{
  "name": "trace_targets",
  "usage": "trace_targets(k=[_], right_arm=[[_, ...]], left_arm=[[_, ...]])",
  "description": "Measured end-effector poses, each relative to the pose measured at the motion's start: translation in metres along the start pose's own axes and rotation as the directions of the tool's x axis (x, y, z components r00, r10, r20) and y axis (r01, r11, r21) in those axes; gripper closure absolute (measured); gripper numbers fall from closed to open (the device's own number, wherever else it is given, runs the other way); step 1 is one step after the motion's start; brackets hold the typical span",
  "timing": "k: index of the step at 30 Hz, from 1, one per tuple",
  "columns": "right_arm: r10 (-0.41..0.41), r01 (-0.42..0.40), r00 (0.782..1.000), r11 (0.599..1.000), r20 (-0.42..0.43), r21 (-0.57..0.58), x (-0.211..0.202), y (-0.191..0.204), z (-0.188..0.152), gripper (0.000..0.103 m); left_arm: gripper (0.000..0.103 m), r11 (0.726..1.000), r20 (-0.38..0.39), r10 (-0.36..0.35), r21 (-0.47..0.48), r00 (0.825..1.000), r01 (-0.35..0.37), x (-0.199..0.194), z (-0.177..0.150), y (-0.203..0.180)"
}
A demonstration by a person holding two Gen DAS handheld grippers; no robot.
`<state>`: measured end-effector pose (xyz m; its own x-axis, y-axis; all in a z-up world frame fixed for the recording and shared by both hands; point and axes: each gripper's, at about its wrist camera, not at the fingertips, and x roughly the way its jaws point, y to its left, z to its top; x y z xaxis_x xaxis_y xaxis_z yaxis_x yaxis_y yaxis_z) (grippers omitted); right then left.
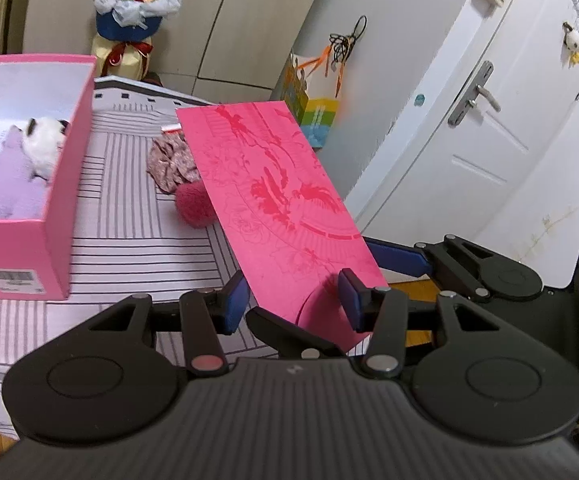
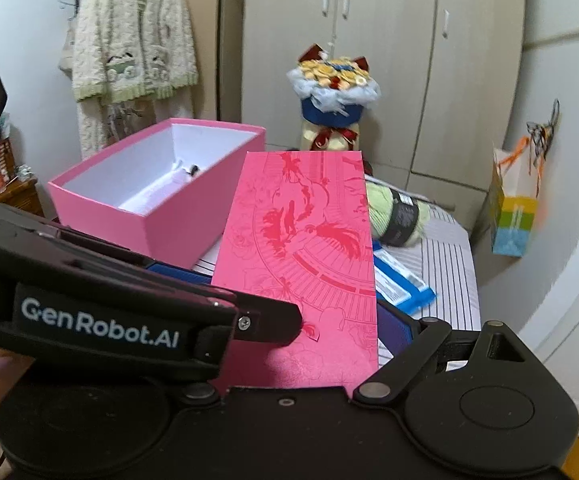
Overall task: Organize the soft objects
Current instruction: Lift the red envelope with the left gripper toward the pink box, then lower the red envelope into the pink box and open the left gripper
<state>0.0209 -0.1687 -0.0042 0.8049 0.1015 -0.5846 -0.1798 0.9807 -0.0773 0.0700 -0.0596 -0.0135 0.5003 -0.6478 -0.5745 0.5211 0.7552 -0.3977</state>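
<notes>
One striped bed sheet (image 1: 129, 220) carries the whole work area, and on its left side stands the open pink box (image 1: 73, 184), upright and unlidded. Above the sheet and right of the box, a patterned pink panel (image 1: 273, 184), apparently the box lid, is held clear of the bedding and tilted, its far end raised. The right gripper (image 2: 285, 300) has its jaws spread wide across the panel's width; one blue pad lies against the right edge, while the other is hidden behind the left tool, so a firm clamp is judged likely but not confirmed. The left gripper (image 1: 291, 300) has its jaws partly closed about the panel's near end, seemingly pinching it. Soft items are divided: a lilac cloth (image 1: 5, 184) and a white plush toy (image 1: 43, 146) lie inside the box; a green yarn skein (image 2: 399, 216), a floral scrunchie (image 1: 171, 164) and a pink pompom (image 1: 195, 208) remain loose on the sheet, the last two just beside the panel's left edge and partly under it. Risks noted: fitting the lid now would leave three items unsorted. Unequal motion of the two hands could bow or twist the thin panel and pull it out of the wide edge grip. A descending corner could catch the box rim and shove the box. The panel screens the loose items from both cameras.
</notes>
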Motion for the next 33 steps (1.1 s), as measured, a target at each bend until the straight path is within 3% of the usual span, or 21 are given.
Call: trace_targets(k=[16,23,33], right_arm=[[0.149,-0.148,0.983,0.989,0.110,-0.024,0.014,0.055,0.030,0.010],[0.224,-0.221,0.967,0.975,0.124,-0.037,0.046,0.084,0.058,0.010],[0.296,-0.296,0.953,0.955,0.069,-0.007,0.115,0.111,0.096,0.010]], left_arm=[[0.057,0.996,0.133,0.087,-0.022,0.987,-0.084,-0.059,0.006,0.049],[0.057,0.989,0.181,0.146,-0.063,0.973,-0.137,-0.077,0.021,0.090],[0.057,0.968,0.170,0.225,-0.151,0.959,-0.200,-0.067,0.054,0.163]])
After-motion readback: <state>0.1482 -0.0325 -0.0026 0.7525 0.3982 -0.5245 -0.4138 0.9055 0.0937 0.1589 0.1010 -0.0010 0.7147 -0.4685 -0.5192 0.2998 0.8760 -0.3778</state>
